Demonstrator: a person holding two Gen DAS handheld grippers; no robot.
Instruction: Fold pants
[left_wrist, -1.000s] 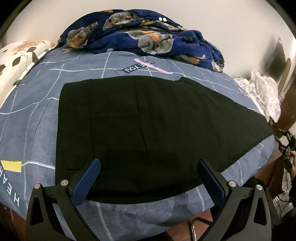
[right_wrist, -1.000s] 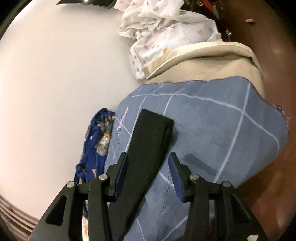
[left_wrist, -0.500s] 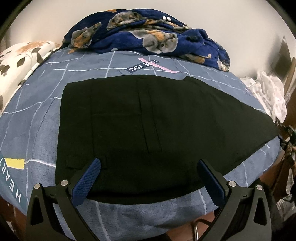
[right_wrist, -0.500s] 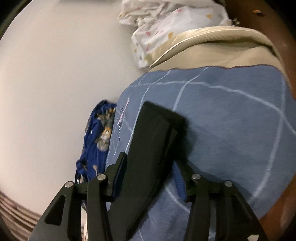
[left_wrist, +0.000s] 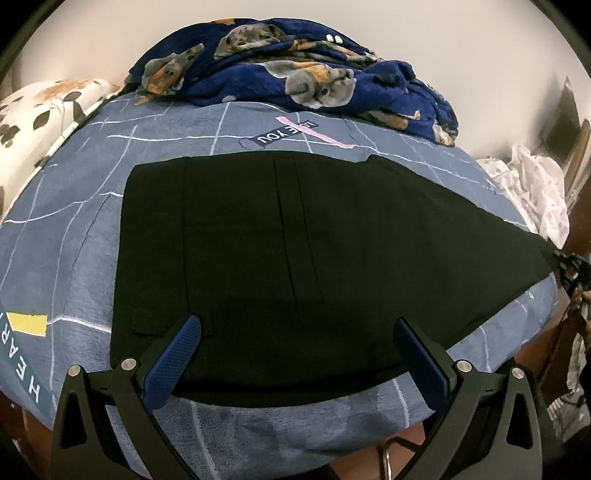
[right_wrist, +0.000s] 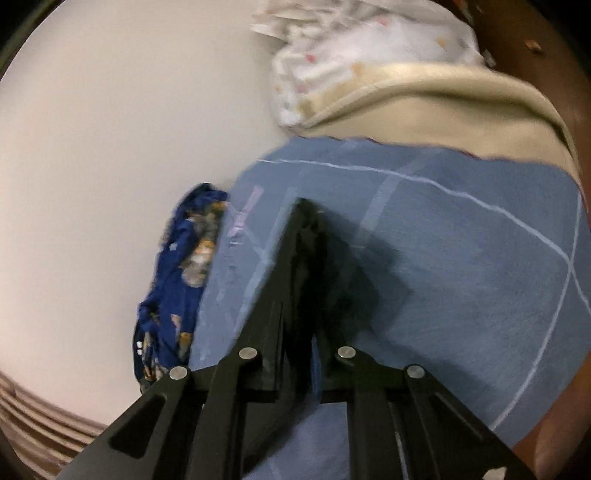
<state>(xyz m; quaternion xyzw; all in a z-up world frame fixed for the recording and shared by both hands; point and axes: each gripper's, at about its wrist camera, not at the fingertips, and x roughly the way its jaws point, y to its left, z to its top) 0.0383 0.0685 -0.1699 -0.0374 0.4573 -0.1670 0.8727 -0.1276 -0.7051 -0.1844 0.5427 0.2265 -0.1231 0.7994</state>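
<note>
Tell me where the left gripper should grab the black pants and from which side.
Probably the near waist corner of the black pants, entered from the bed's near edge: the cloth lies flat there, just ahead of the open left gripper. The right gripper looks already shut on the leg end.

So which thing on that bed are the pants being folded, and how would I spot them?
Start at the bed with the blue-grey grid-line sheet. In its middle, in front of the heaped navy dog-print blanket, lie the black pants, spread flat. They are the only plain, unpatterned black cloth there, and the right tool is clamped on one end of them.
</note>
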